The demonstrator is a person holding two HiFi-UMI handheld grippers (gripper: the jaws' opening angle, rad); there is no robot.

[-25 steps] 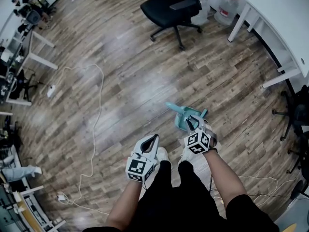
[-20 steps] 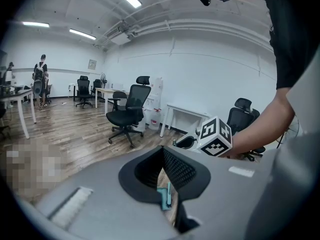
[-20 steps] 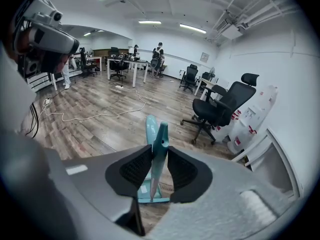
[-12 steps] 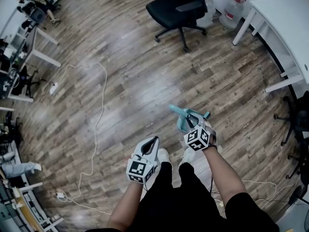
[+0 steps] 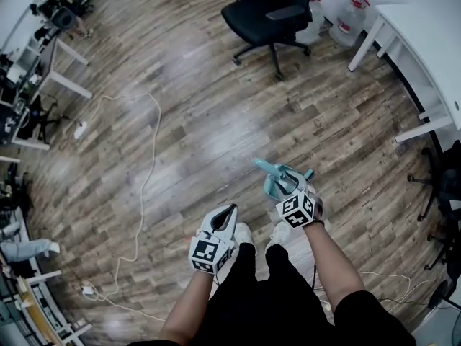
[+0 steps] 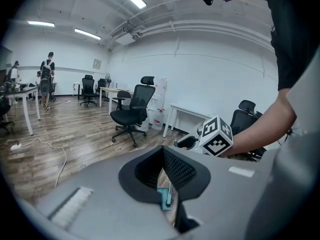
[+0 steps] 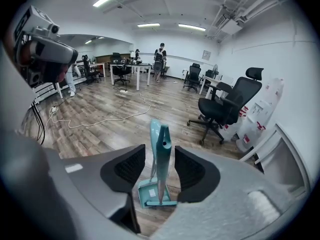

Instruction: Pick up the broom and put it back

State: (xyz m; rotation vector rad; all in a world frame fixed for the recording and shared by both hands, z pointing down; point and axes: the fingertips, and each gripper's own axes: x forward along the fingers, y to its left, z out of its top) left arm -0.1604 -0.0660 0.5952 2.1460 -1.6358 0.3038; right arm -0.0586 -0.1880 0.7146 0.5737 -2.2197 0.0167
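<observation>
Broom (image 7: 161, 169) stands upright on the wooden floor (image 5: 216, 121) just in front of your feet, and its teal handle rises between the jaws of your right gripper (image 7: 159, 148). These jaws have just been opening; they now stand apart on both sides of the handle, and the pads do not press on it. The broom's flat head sits at the mouth of the teal dustpan (image 7: 146, 190), which stands on the floor just behind it with its own handle alongside. I cannot tell if anything else lies in the pan. Your left gripper (image 6: 162, 151) hangs beside the right one with its jaws together and nothing between them. Two big water bottles (image 5: 344, 11) stand well apart, near the black office chair (image 5: 266, 13).
</observation>
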